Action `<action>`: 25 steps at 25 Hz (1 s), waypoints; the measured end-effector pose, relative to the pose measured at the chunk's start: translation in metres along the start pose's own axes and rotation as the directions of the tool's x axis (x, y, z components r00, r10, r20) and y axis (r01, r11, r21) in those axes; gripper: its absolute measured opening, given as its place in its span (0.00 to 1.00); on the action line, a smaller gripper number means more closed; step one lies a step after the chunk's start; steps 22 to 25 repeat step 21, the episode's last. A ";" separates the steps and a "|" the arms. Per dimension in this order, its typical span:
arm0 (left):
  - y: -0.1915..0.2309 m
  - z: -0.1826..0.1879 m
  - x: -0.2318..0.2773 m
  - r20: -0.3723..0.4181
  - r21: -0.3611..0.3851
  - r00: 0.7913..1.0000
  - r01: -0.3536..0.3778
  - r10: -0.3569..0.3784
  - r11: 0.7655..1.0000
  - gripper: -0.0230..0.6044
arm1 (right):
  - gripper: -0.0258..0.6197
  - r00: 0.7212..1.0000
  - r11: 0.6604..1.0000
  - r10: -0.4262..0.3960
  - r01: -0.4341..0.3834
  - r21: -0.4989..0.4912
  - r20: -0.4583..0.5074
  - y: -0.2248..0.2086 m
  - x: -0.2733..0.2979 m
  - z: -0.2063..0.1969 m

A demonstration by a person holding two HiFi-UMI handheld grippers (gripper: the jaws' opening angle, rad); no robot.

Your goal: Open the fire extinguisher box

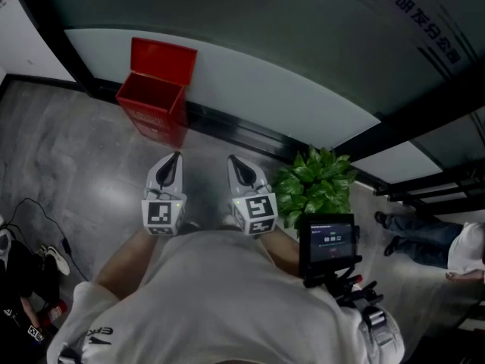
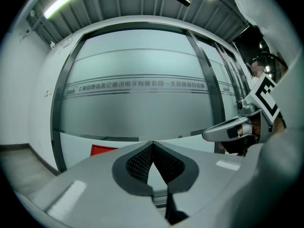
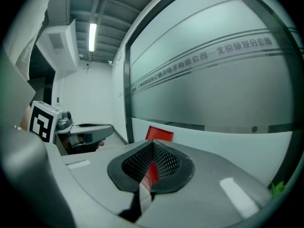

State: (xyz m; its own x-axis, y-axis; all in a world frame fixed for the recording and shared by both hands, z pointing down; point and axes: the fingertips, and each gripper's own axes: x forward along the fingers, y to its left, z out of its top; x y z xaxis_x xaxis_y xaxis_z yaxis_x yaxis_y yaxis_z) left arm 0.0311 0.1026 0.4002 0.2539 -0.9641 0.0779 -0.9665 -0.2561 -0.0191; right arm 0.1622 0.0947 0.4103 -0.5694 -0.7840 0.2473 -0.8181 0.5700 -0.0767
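The red fire extinguisher box stands on the grey floor against the frosted glass wall, with its lid raised upright and the inside showing. Both grippers are held close to the body, well short of the box. My left gripper points toward the box with its jaws shut and nothing between them. Beside it my right gripper is shut and empty too. A strip of the box shows over the left gripper in the left gripper view. The red lid shows above the right gripper in the right gripper view.
A potted green plant stands at the wall right of the grippers. A small screen on a rig hangs at my chest. Another person sits at the far right. Cables and shoes lie at the left.
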 end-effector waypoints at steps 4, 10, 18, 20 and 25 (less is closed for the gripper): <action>0.002 -0.001 0.006 0.015 0.024 1.000 -0.003 0.002 1.000 0.04 | 0.06 1.000 1.000 -0.002 0.002 0.001 0.003 -0.004 0.002 0.003; 0.001 -0.001 0.010 0.014 0.027 1.000 0.001 -0.002 1.000 0.04 | 0.06 1.000 1.000 -0.007 0.007 -0.009 -0.012 -0.010 0.003 -0.003; 0.003 -0.005 0.013 0.008 0.027 1.000 0.004 -0.004 1.000 0.04 | 0.06 1.000 1.000 -0.001 0.001 -0.008 -0.009 -0.009 0.009 -0.001; 0.002 -0.005 0.014 0.001 0.020 1.000 0.006 -0.006 1.000 0.04 | 0.06 1.000 1.000 0.001 -0.001 -0.013 -0.015 -0.010 0.010 -0.003; 0.002 -0.005 0.014 -0.003 0.017 1.000 0.007 -0.007 1.000 0.04 | 0.06 1.000 1.000 0.001 -0.002 -0.015 -0.017 -0.010 0.010 -0.003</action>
